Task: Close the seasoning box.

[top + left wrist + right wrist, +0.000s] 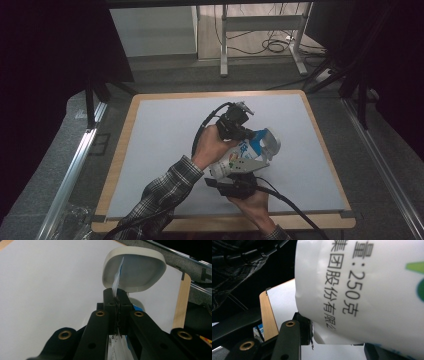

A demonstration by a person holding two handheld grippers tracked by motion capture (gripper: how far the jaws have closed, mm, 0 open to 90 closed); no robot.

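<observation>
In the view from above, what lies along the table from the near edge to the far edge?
Right tool → pouch → left tool → bare mat → table's wooden far rim.

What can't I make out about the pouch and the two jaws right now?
- Right gripper: in the right gripper view the white pouch covers the far jaw, so the grip is unconfirmed.
- Pouch print: its text is cut off by that view's edges; too small in the high view.
- Pouch contents: hidden in the left gripper view, where the left gripper pinches a thin edge beneath the pale cap.
</observation>
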